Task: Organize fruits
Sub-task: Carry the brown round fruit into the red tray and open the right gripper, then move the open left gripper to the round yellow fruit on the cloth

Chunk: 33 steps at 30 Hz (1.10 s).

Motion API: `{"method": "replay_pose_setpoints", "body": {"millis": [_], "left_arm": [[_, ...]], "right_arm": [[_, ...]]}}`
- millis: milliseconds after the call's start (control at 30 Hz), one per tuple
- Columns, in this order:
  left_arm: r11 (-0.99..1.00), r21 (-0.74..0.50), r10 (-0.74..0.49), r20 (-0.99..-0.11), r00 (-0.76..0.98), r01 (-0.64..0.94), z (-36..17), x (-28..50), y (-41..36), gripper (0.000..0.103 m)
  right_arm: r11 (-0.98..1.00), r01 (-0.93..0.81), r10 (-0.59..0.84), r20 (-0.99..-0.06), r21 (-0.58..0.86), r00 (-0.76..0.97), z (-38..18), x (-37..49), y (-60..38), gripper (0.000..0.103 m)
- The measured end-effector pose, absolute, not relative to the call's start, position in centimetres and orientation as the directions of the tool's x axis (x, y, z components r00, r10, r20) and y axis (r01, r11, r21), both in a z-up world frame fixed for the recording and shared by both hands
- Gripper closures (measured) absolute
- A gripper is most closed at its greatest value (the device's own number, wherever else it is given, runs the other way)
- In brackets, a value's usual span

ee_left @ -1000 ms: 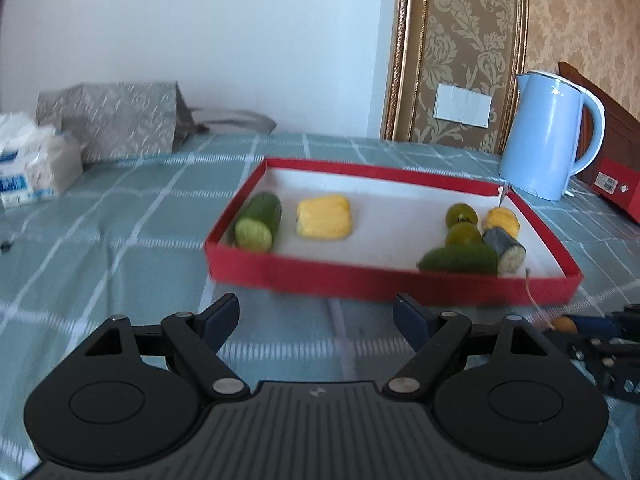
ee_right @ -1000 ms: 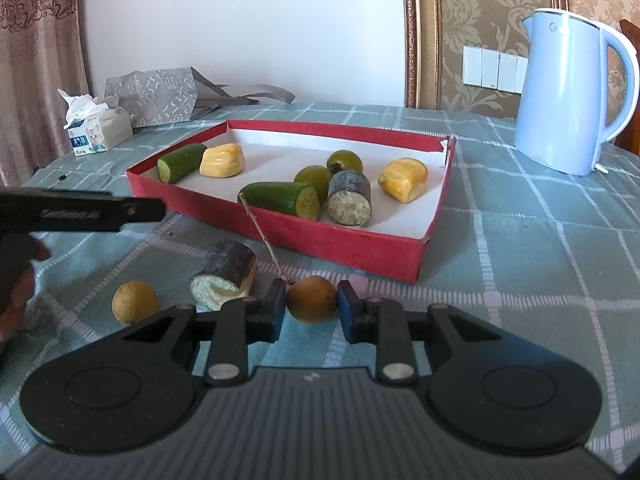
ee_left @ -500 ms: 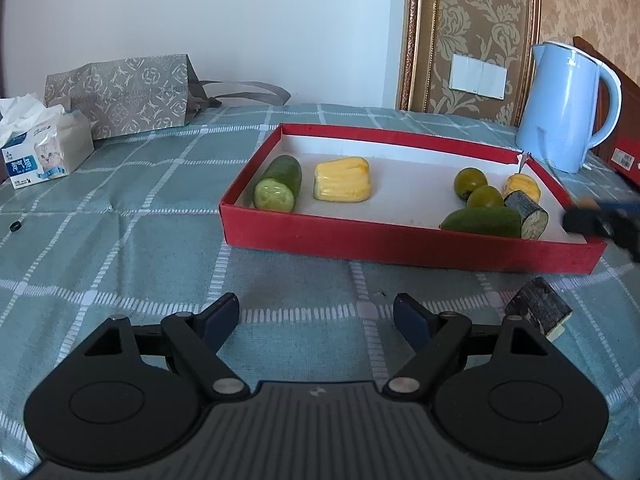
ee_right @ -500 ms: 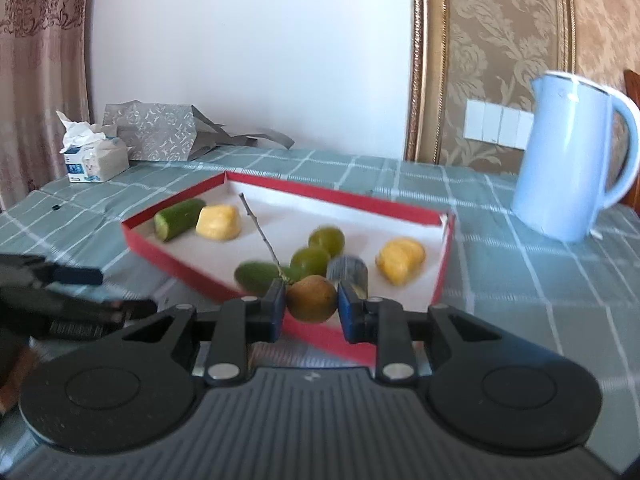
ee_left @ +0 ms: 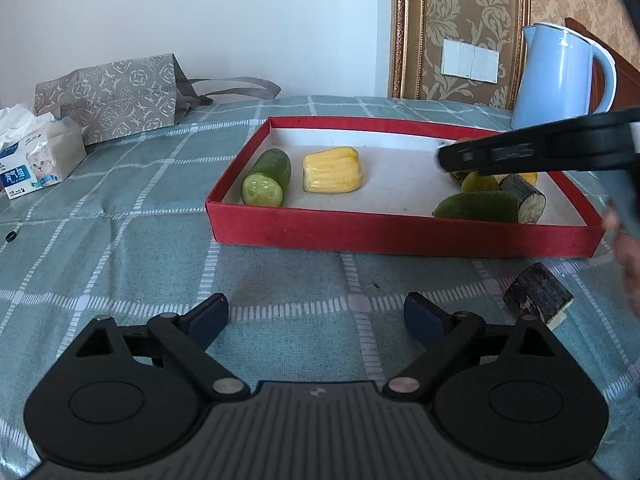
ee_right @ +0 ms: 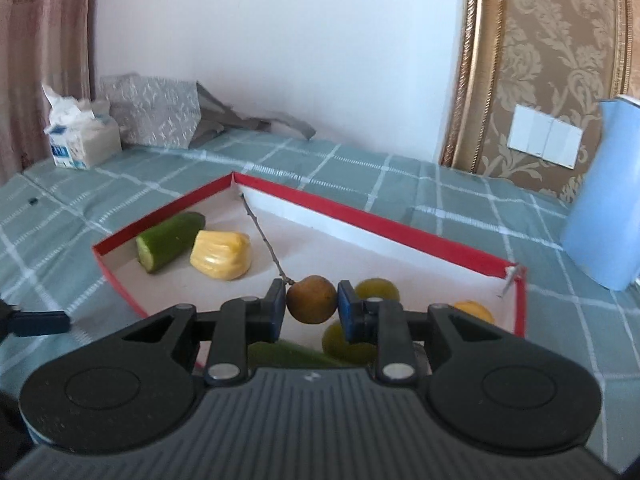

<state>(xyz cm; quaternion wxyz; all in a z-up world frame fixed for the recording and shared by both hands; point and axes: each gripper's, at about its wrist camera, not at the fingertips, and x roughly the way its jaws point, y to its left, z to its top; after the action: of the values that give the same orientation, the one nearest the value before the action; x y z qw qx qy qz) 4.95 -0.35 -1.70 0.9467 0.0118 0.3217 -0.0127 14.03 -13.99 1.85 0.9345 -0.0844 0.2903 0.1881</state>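
Observation:
My right gripper (ee_right: 312, 306) is shut on a round brown fruit (ee_right: 311, 299) with a thin twig stem, held above the red tray (ee_right: 360, 216). The tray (ee_left: 400, 236) holds a cucumber piece (ee_left: 267, 177), a yellow fruit chunk (ee_left: 332, 169), green round fruits (ee_right: 376, 289), another cucumber (ee_left: 476, 207) and a dark-skinned piece (ee_left: 524, 198). My left gripper (ee_left: 316, 314) is open and empty over the cloth in front of the tray. A dark bark-skinned piece (ee_left: 538, 294) lies on the cloth to its right. The right gripper's arm (ee_left: 540, 152) crosses above the tray's right side.
A blue kettle (ee_left: 560, 76) stands behind the tray at the right. A tissue pack (ee_left: 36, 160) and a grey paper bag (ee_left: 112, 96) sit at the far left by the wall. The table has a green checked cloth (ee_left: 120, 248).
My right gripper has lifted the brown fruit off the cloth and carried it forward over the tray. My left gripper has risen and pulled back a little, still open.

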Motion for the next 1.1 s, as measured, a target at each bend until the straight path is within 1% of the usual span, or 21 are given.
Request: {"method": "replay_pose_setpoints", "body": {"millis": [267, 333, 367, 400, 533, 667, 833, 967, 1100], "left_arm": [[0.999, 0.014, -0.017, -0.61, 0.793, 0.031, -1.7, 5.0, -0.3, 0.007], [0.999, 0.013, -0.017, -0.61, 0.792, 0.031, -1.7, 5.0, -0.3, 0.007], [0.999, 0.013, -0.017, -0.61, 0.792, 0.031, -1.7, 5.0, -0.3, 0.007], [0.999, 0.013, -0.017, -0.61, 0.792, 0.031, -1.7, 5.0, -0.4, 0.007], [0.999, 0.013, -0.017, -0.61, 0.792, 0.032, -1.7, 5.0, -0.3, 0.006], [0.999, 0.013, -0.017, -0.61, 0.792, 0.031, -1.7, 5.0, -0.4, 0.006], [0.999, 0.013, -0.017, -0.61, 0.792, 0.032, -1.6, 5.0, -0.3, 0.006], [0.999, 0.014, -0.015, -0.608, 0.793, 0.029, -1.6, 4.9, -0.4, 0.006], [1.0, 0.005, -0.006, -0.606, 0.796, 0.011, -1.6, 4.9, -0.3, 0.006]], "right_arm": [[0.918, -0.388, 0.257, -0.616, -0.085, 0.744, 0.0, 17.1, -11.9, 0.077], [0.924, -0.371, 0.241, -0.607, -0.095, 0.757, 0.0, 17.2, -11.7, 0.062], [0.926, -0.366, 0.244, -0.595, -0.091, 0.766, 0.1, 17.1, -11.8, 0.05], [0.929, -0.359, 0.244, -0.578, -0.091, 0.779, 0.4, 16.8, -12.0, 0.044], [0.935, -0.333, 0.232, -0.501, -0.121, 0.834, 1.8, 14.0, -13.5, 0.044], [0.946, -0.315, 0.248, -0.456, -0.077, 0.855, 2.6, 9.6, -16.3, 0.044], [0.953, -0.303, 0.272, -0.431, -0.001, 0.86, 2.3, 4.8, -19.6, 0.043], [0.96, -0.279, 0.247, -0.413, -0.017, 0.877, 1.9, 2.9, -20.7, 0.043], [0.965, -0.261, 0.246, -0.441, 0.027, 0.863, 1.0, 3.2, -21.7, 0.043]]}}
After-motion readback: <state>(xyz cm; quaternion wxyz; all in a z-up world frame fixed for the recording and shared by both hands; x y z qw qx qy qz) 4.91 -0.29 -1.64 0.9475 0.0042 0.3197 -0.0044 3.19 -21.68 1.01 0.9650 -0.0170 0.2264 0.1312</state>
